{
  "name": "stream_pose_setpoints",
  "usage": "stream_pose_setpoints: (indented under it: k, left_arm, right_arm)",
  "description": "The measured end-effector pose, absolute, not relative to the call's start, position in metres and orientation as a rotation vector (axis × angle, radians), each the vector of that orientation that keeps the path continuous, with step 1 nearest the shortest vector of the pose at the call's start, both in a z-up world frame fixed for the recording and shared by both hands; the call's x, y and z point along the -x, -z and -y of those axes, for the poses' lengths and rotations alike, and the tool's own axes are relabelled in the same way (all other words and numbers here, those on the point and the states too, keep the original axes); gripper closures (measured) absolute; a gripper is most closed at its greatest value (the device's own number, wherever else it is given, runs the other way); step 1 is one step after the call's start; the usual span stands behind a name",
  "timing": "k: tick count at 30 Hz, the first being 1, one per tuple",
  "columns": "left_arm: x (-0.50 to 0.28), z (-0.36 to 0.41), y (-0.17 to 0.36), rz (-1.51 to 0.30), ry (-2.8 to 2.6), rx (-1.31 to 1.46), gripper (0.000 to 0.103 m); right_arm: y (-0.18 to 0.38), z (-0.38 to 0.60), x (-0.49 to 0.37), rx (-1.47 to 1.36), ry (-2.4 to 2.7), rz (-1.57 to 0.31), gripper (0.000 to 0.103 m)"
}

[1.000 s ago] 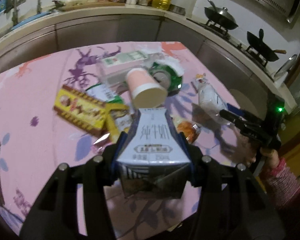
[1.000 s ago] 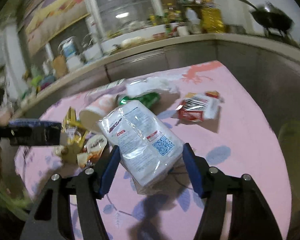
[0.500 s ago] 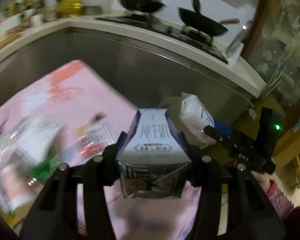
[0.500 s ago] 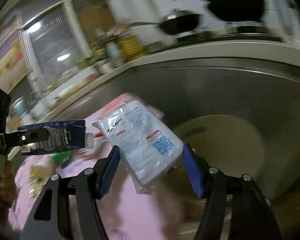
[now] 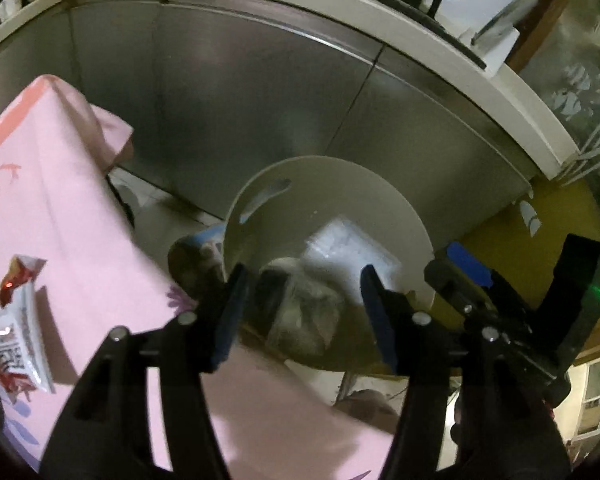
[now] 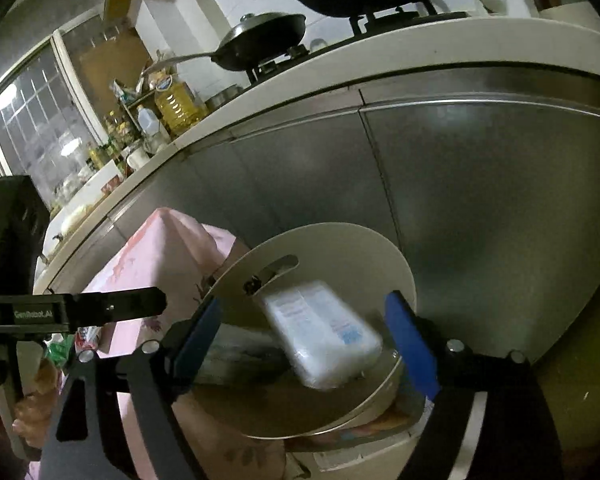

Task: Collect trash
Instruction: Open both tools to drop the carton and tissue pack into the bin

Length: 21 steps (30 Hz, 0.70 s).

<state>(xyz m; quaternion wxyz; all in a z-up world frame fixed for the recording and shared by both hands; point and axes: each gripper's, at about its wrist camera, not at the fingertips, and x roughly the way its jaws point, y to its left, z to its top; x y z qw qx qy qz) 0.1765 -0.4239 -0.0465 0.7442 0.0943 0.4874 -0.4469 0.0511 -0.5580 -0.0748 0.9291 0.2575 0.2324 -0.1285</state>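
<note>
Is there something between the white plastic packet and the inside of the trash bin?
Nothing visible. The white plastic packet is free between the open right gripper jaws, which have just been opening, over the trash bin mouth, its lid up.

tablecloth (image 5: 60, 216): pink, coral and purple prints
bin lid (image 6: 340, 248): cream
plastic packet (image 6: 324, 336): white, blue print
gripper pads (image 6: 412, 344): blue
cabinet fronts (image 6: 480, 200): grey steel
pans (image 6: 260, 40): black
wrapper (image 5: 16, 344): white and red
</note>
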Motion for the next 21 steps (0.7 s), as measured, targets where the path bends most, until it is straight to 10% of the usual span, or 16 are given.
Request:
stream_pose_setpoints:
  k: [21]
  left_arm:
    - [-0.101, 0.156, -0.055, -0.751, 0.83, -0.071, 0.04]
  right_arm:
    - [0.083, 0.559, 0.027, -0.851, 0.304, -0.367, 0.022]
